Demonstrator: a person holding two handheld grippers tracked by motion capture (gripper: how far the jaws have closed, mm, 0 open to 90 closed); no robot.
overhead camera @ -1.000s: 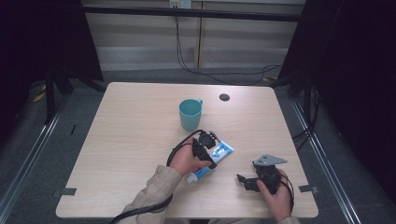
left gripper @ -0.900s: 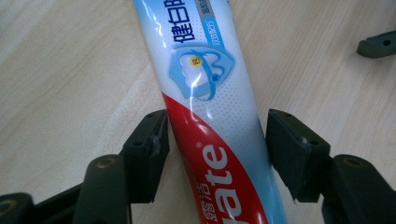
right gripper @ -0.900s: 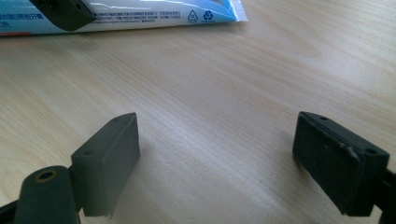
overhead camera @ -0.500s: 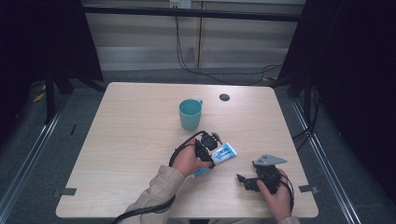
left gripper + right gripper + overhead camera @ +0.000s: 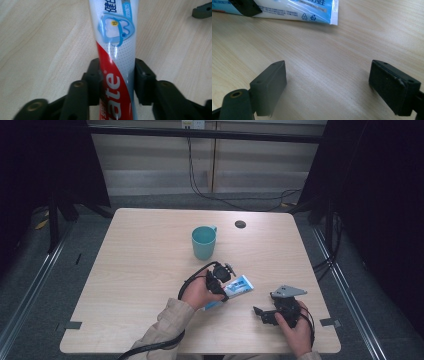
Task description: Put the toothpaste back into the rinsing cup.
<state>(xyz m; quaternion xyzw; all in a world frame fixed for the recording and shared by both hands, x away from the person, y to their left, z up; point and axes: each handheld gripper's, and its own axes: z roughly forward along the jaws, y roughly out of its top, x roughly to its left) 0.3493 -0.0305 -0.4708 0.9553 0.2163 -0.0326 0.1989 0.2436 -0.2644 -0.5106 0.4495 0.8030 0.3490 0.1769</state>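
Observation:
A blue, white and red toothpaste tube point(image 5: 240, 286) lies near the table's front middle. My left gripper point(image 5: 223, 285) is shut on it. Its jaws have just been closing, and in the left gripper view both pads point(image 5: 143, 80) press the sides of the toothpaste tube point(image 5: 115, 47) at my left gripper point(image 5: 117, 76). My right gripper point(image 5: 261, 316) rests low at the front right, pointing left toward the tube. In the right gripper view my right gripper point(image 5: 328, 82) stands open over bare wood, and the tube's flat end point(image 5: 312, 11) lies farther off.
A teal mug point(image 5: 203, 242) stands upright behind the tube, near the table's point(image 5: 125, 270) centre. A small dark round disc point(image 5: 240, 224) sits at the far edge. Cables trail from both grippers. Dark floor and rails surround the table.
The left gripper's jaws closed onto the tube. The tube's flat end swung a little to the right. The right gripper stayed put.

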